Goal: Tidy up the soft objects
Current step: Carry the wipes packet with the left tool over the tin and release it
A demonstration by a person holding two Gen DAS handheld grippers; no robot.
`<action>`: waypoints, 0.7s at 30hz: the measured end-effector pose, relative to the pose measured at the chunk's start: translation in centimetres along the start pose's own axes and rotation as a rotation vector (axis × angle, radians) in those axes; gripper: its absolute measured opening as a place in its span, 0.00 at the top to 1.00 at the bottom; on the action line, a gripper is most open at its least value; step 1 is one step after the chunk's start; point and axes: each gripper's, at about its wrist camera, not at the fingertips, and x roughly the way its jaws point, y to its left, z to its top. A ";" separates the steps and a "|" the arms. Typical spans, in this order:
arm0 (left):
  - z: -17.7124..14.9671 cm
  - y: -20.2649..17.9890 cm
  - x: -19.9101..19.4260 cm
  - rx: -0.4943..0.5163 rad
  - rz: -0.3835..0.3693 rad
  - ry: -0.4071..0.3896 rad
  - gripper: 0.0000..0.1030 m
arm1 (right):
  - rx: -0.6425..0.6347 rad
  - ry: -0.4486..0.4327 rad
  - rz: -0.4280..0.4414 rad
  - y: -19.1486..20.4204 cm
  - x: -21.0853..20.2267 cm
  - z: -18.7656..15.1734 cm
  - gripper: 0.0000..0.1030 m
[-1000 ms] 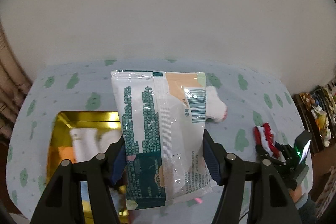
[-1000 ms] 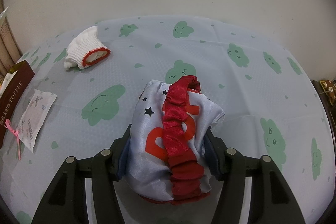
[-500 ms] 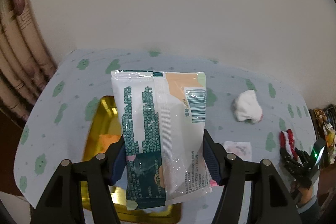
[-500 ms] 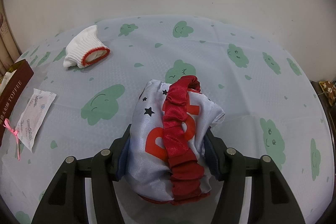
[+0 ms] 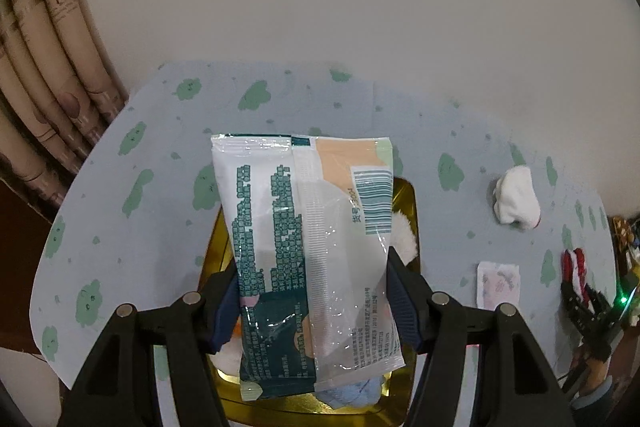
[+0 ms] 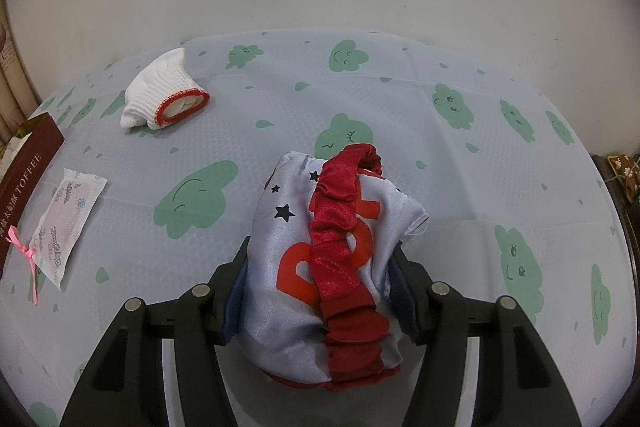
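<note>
My left gripper is shut on a white and teal plastic tissue pack, held upright above the open gold tin. The pack hides most of the tin; a white fluffy item and a blue cloth show inside it. My right gripper is shut on a white satin cloth with a red ruffled band, just above the table. A white sock with red trim lies at the far left in the right wrist view, and the same sock sits right of the tin.
The tablecloth is pale blue with green clouds. A small printed sachet lies beside a brown toffee box. Curtains hang past the table's left edge, and the wall is close behind it.
The left gripper carried the pack leftward and slightly down, so the gold tin now lies directly under it and the sock has slid to the right of the view. The right gripper stayed still.
</note>
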 end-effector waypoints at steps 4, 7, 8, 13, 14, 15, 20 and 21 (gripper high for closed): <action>0.3 0.2 1.3 0.005 0.011 0.020 0.37 | -0.001 0.000 0.000 0.0 0.0 0.0 0.44; 0.7 0.5 2.1 0.020 0.016 0.055 0.37 | -0.001 0.000 -0.001 0.0 0.0 0.0 0.44; 0.8 0.6 2.2 0.028 0.016 0.061 0.37 | -0.001 0.000 -0.001 0.0 0.0 0.0 0.44; 1.5 1.1 2.7 0.098 -0.027 0.113 0.37 | -0.001 0.000 -0.001 0.0 0.0 0.0 0.44; 1.5 1.0 2.9 0.112 -0.024 0.119 0.36 | -0.001 0.000 -0.001 0.0 0.0 0.0 0.44; 1.4 1.0 3.0 0.128 -0.015 0.123 0.36 | -0.002 0.000 -0.001 0.0 0.0 0.0 0.44; 0.9 1.6 4.8 0.151 0.014 0.161 0.36 | -0.002 0.000 -0.002 0.0 0.0 0.0 0.44; 0.9 1.8 5.0 0.146 0.009 0.163 0.35 | -0.003 0.000 -0.002 0.0 0.0 0.0 0.44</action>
